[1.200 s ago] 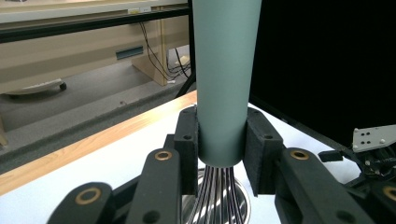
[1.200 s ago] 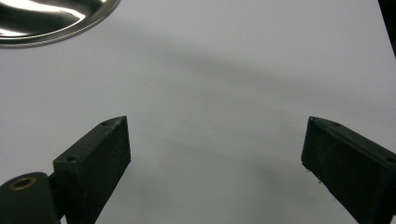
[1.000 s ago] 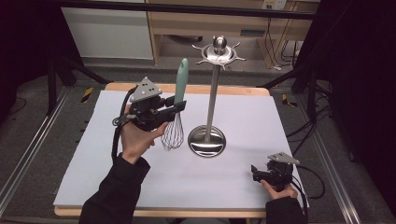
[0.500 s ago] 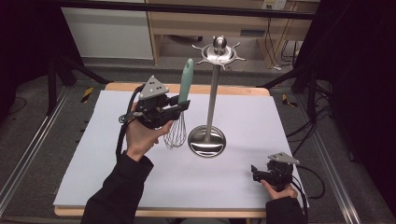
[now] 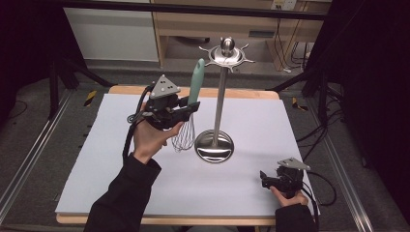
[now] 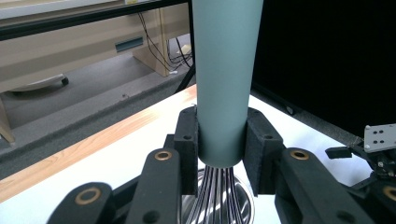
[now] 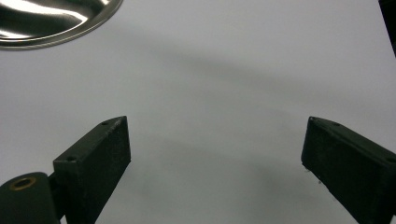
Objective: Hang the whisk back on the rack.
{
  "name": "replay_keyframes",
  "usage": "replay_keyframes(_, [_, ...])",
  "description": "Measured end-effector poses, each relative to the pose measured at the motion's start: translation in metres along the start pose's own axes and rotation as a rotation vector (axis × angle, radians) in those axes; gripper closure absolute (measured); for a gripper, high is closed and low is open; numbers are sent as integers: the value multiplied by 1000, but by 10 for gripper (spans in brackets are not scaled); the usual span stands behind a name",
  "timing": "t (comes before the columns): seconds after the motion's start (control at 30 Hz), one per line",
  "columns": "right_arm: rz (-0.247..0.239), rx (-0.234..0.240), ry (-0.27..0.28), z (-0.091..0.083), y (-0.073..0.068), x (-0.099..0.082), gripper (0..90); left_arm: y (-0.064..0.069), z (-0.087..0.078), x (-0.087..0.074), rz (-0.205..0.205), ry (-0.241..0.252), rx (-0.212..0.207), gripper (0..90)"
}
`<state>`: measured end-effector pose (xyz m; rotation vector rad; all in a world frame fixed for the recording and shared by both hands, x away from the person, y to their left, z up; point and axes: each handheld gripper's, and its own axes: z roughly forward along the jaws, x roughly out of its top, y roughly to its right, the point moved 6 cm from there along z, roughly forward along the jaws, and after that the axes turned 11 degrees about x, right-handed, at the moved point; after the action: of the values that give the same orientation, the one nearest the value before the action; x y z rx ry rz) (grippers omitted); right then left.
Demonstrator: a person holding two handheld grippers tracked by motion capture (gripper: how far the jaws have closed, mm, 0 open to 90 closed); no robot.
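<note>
A whisk with a teal handle and wire loops is held upright above the white table top, left of the steel stand. My left gripper is shut on the handle's lower end; in the left gripper view both pads press the teal handle, with the wires hanging below. The steel utensil stand has a round base and a hooked crown on top. My right gripper rests low at the front right, its jaws wide apart over bare table.
The stand's shiny base lies ahead of the right gripper in its own view. A wooden edge borders the table's far side. Behind it are a shelf unit, cables and dark floor. Metal rails run along both sides.
My left hand has carried the whisk a little to the right and up, toward the stand's pole, tilting the handle slightly. The right hand has stayed where it was.
</note>
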<state>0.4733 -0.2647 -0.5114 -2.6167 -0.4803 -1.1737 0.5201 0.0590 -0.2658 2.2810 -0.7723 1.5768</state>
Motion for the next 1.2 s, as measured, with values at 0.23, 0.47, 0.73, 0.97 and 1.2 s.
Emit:
replay_keyframes(0.23, [-6,0,0,0,0,0,85,0,4,0,1,-10,-2,692])
replay_keyframes(0.47, [-6,1,0,0,0,0,85,1,7,2,-1,-13,-2,692])
replay_keyframes(0.73, [-4,3,1,0,0,0,85,3,13,3,6,-19,-3,692])
replay_keyframes(0.97, [-4,3,2,0,0,0,85,4,17,4,4,-22,0,691])
replay_keyframes(1.2, [-4,4,2,0,0,0,85,7,23,4,3,-25,-1,691])
